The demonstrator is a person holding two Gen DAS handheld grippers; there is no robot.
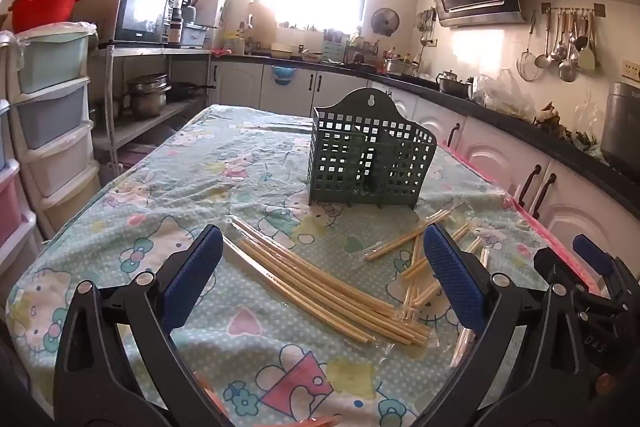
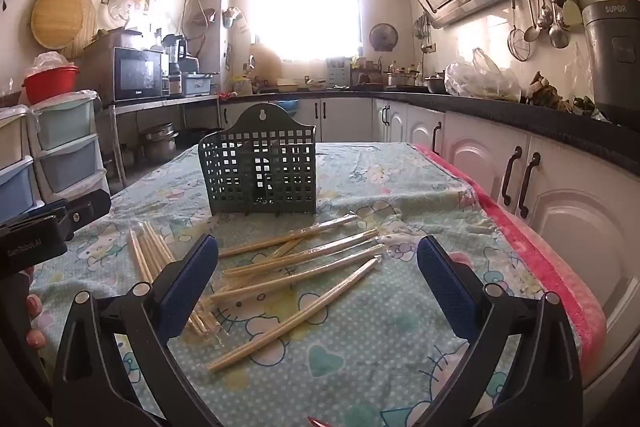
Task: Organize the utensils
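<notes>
Nearest the cameras, both tools hang over the cloth-covered worktop [image 2: 400, 347] with nothing between their blue pads: the left gripper [image 1: 320, 279] has its jaws spread wide above a neat bundle of wooden chopsticks [image 1: 320, 287], and the right gripper [image 2: 318, 283] is equally wide over a looser scatter of plastic-wrapped chopsticks [image 2: 300, 267]. Neither touches the sticks. A fingertip shows at the left edge of the right wrist view. Just beyond the sticks the green perforated utensil holder [image 1: 370, 159] stands upright on the cloth, apart from both piles. Farther back, kitchen cabinets [image 2: 560, 195] line the wall.
</notes>
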